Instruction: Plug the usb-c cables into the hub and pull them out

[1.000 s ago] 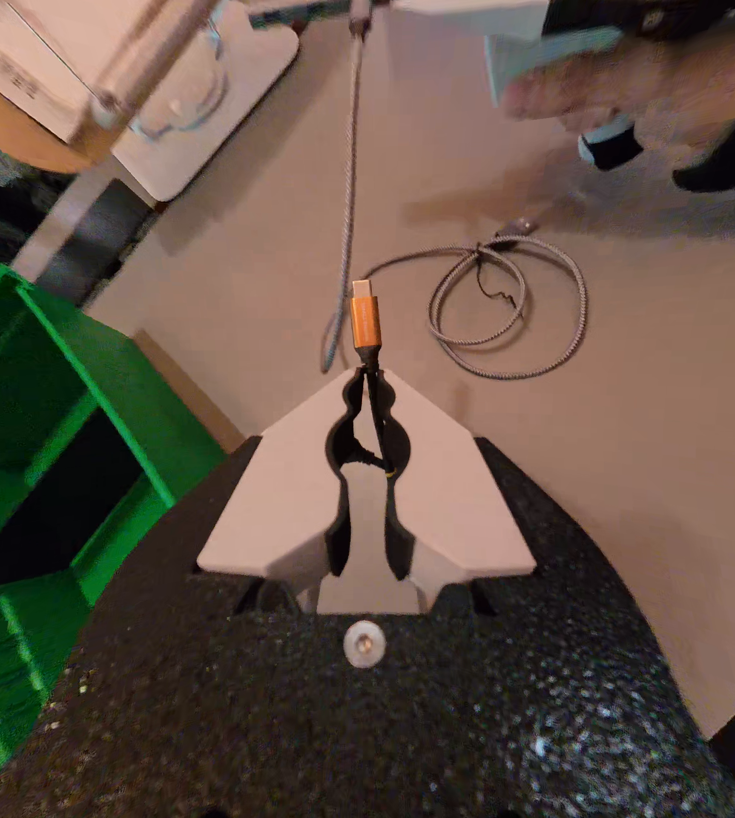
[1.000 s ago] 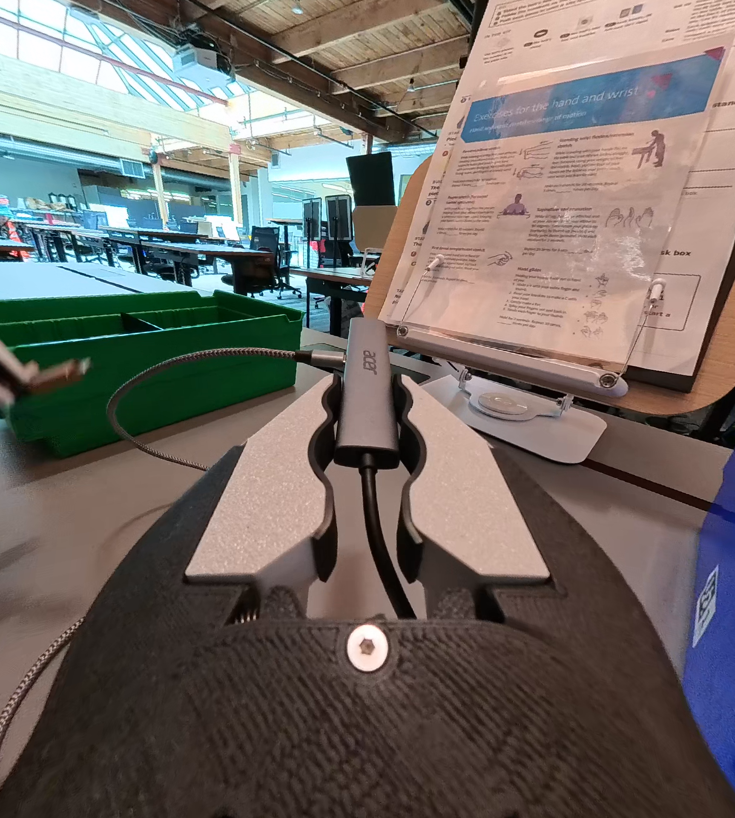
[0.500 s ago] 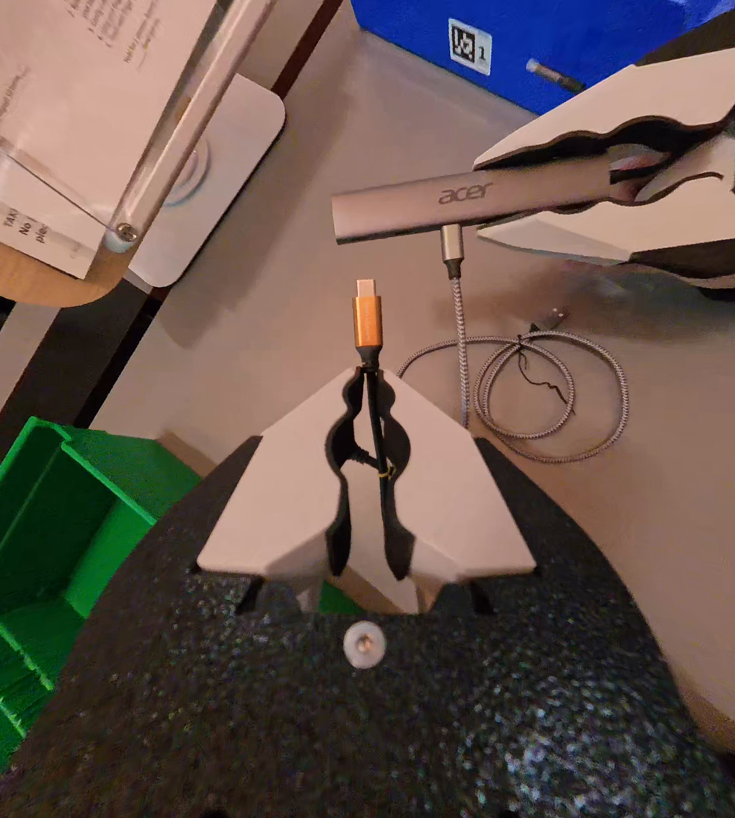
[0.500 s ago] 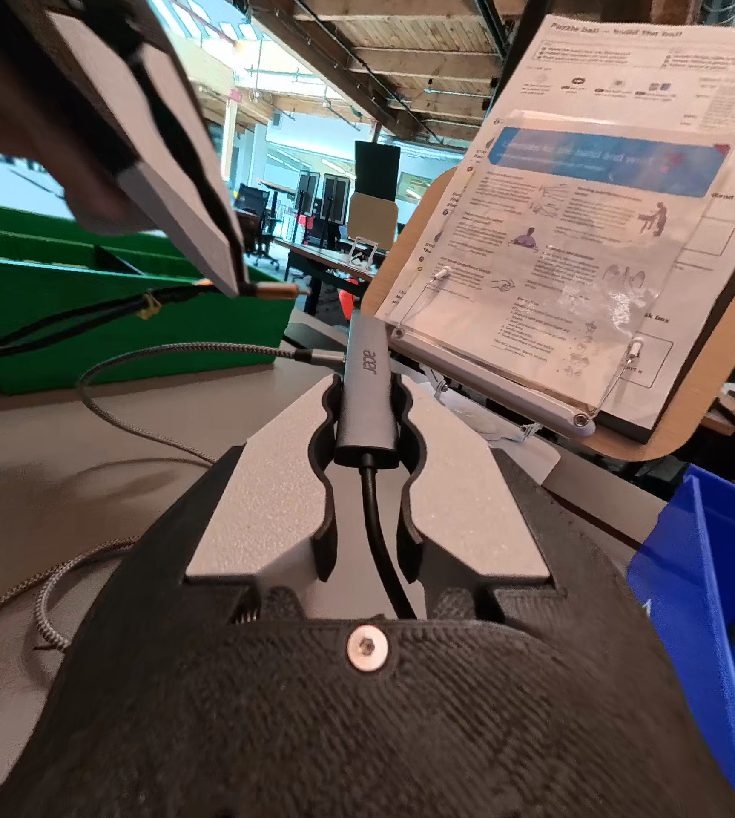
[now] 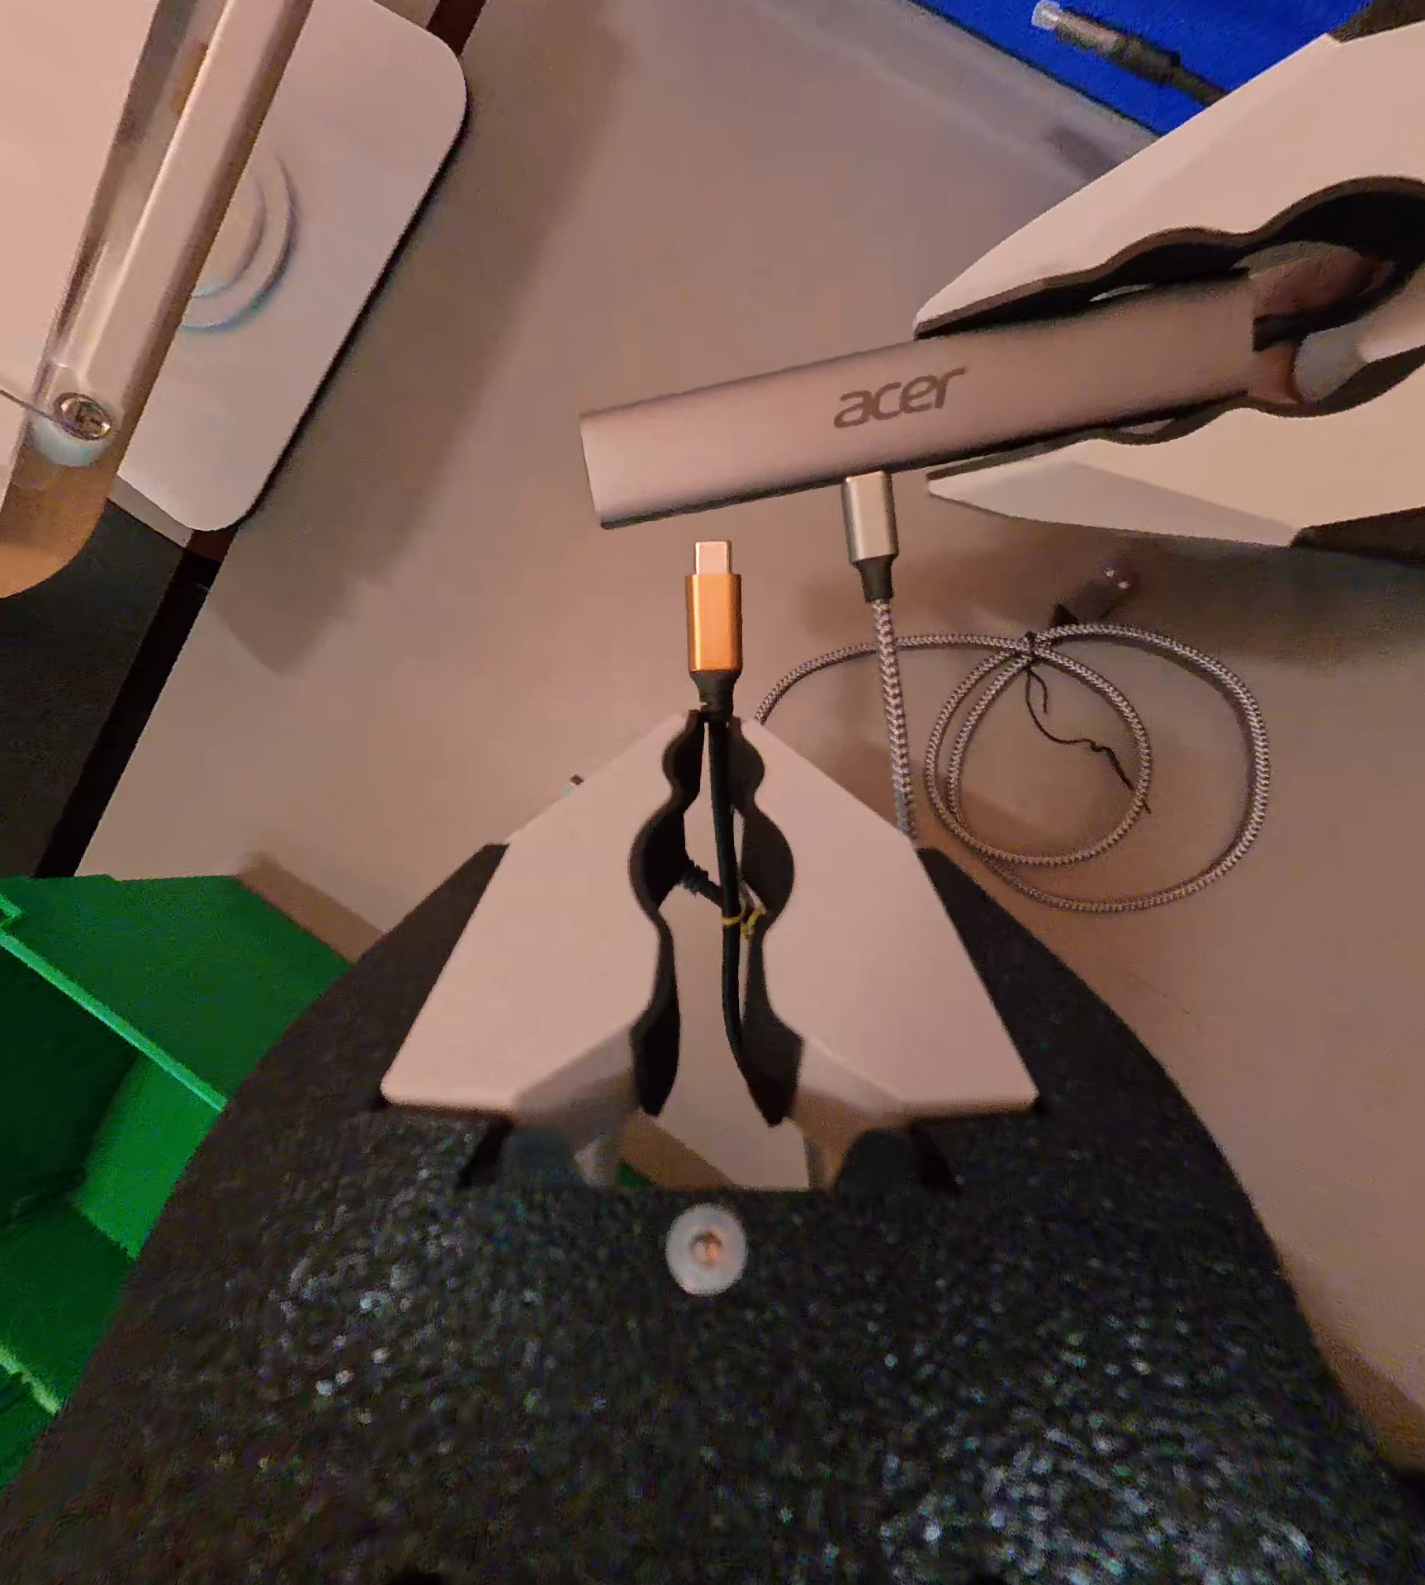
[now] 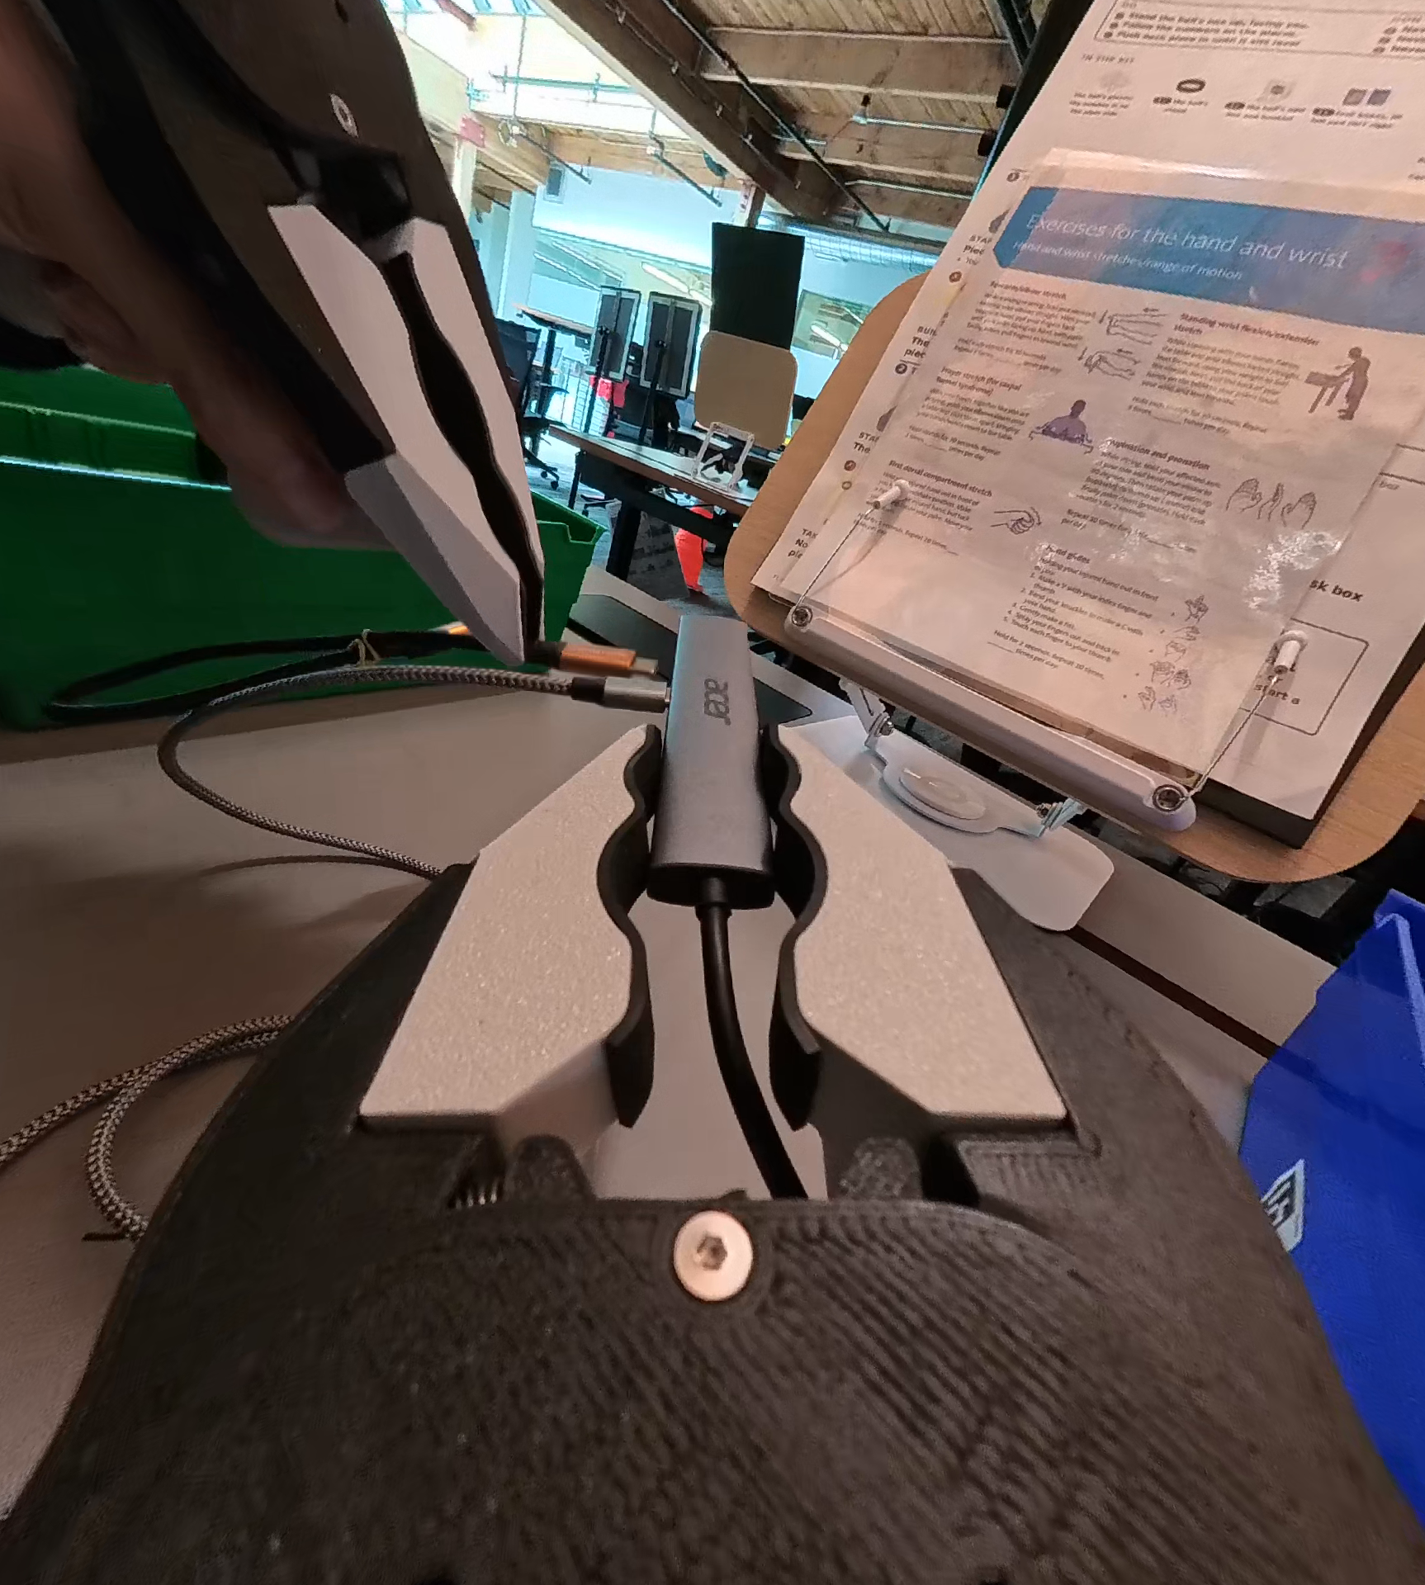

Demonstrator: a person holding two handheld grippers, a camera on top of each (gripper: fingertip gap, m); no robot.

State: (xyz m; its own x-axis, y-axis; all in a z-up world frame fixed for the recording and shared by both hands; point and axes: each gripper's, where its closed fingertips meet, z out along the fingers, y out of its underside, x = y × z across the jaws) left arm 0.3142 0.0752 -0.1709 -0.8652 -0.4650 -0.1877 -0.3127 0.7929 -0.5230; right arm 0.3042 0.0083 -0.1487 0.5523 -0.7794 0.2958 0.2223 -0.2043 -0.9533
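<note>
Left wrist view: the left tongs (image 5: 713,716) are pinched narrow on the thin black cable (image 5: 724,866) just behind the orange plug (image 5: 712,622), whose metal tip points to 12 o'clock and stops just short of the grey hub (image 5: 906,429). At 2 o'clock the right tongs (image 5: 1224,377) clamp the hub's far end. A silver plug (image 5: 868,532) already sits in the hub's edge beside the orange one, and its braided cable (image 5: 1095,772) coils on the bench (image 5: 477,686) at 3 o'clock. A green bin (image 5: 49,1072) lies at 8 o'clock.

Right wrist view: the right tongs (image 6: 709,772) grip the hub (image 6: 713,746) upright, its own black lead (image 6: 735,1012) running back between them. The left tongs (image 6: 512,635) come in from 10 o'clock, held by a hand (image 6: 91,257), with the orange plug (image 6: 597,659) close above the silver plug (image 6: 619,690). A document stand (image 6: 1121,480) fills 2 o'clock, a blue bin (image 6: 1395,1158) 4 o'clock.

Likely risks: held by the cable, the plug may tilt or buckle on contact and miss its port, which is not visible; pushing could also slide the hub in its grip or foul the neighbouring plug.

Writing shows on the hub's face, the stand's printed sheets and a coded tag on the blue bin.
</note>
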